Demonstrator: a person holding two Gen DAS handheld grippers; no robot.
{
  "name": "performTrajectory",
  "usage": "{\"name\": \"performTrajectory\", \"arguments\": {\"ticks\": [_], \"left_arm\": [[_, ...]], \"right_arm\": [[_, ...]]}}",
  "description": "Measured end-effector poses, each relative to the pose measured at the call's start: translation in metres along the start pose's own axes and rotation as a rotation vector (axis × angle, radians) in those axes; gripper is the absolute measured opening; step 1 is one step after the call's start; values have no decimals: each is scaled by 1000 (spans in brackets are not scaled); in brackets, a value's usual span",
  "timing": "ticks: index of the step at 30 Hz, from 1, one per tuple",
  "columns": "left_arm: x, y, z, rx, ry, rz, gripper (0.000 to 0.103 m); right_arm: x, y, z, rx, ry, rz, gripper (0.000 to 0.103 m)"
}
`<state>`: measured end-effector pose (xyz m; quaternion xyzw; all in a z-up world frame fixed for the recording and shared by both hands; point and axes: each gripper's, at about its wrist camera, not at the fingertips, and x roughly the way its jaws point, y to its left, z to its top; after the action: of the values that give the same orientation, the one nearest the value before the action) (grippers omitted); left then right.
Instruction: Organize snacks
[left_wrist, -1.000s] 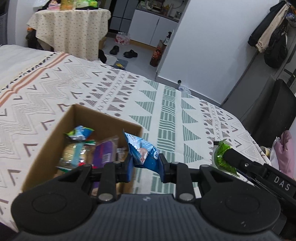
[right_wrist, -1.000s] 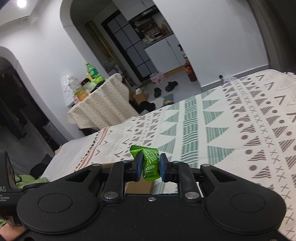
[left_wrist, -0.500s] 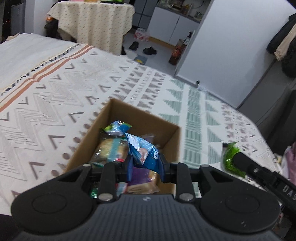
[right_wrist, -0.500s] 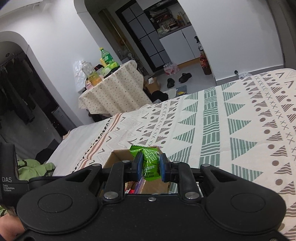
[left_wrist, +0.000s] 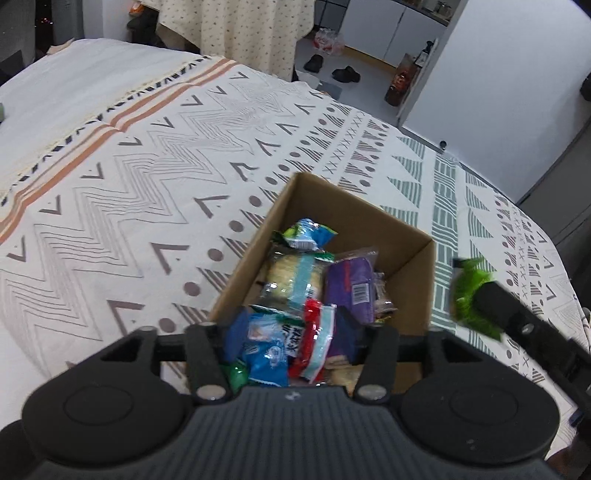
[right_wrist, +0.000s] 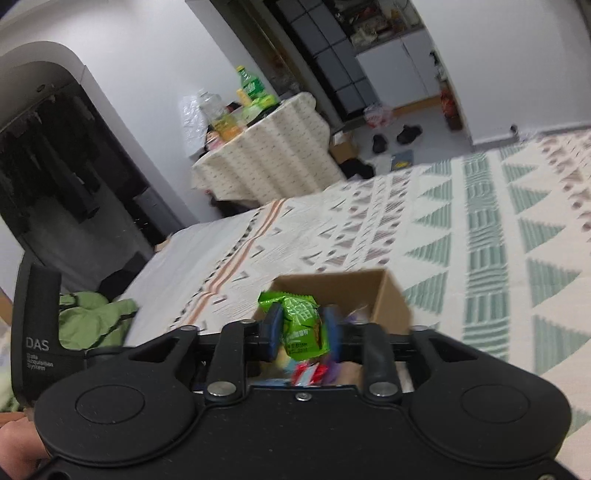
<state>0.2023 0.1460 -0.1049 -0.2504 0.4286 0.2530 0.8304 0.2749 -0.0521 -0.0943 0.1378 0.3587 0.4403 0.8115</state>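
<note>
A cardboard box (left_wrist: 413, 273) with several snack packets stands on the patterned bed cover; it also shows in the right wrist view (right_wrist: 391, 299). My left gripper (left_wrist: 291, 343) is open over the box's near end, and the blue snack packet (left_wrist: 264, 354) lies loose in the box between its fingers. My right gripper (right_wrist: 301, 332) is shut on a green snack packet (right_wrist: 303, 326) and holds it above the box's near edge. The green packet also shows in the left wrist view (left_wrist: 469, 291), right of the box.
The patterned bed cover (left_wrist: 147, 177) spreads all round the box. A draped table (right_wrist: 266, 162) with bottles stands beyond the bed. Shoes (left_wrist: 332, 68) lie on the floor. Green cloth (right_wrist: 92, 317) lies left of the bed.
My left gripper moved over the box, opened and let the blue packet drop in. My right gripper moved toward the box with the green packet.
</note>
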Motion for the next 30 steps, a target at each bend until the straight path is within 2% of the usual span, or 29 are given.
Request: {"name": "performTrajectory", "arguments": {"ticks": [2,5,11,17,21,25,27,30], "left_arm": [[-8,3,2,-3,-10,1,60],[-18,6,5,-3,-11,8,71],[-39,13,8,-15,-34,1,78],[-52,10,3,-11,-32,-40,82],[-65,5,-3,23,-37,-65,83],[-81,-2,-9,44,-47,-87,85],[-90,-6,-13,60,-51,-97,86],[-103,-13,-21,111,-56,-110,86]], "right_arm": [[5,3,-1,7,4,8,39],[11,6,0,5,26,-26,39],[-13,-1,-3,67,23,-82,39],[-52,-6,-8,133,4,-150,41],[-78,-1,-9,141,-27,-191,52],[-103,7,-11,132,-53,-222,56],[-113,11,-13,127,-62,-239,68],[-130,16,-15,119,-88,-264,77]]}}
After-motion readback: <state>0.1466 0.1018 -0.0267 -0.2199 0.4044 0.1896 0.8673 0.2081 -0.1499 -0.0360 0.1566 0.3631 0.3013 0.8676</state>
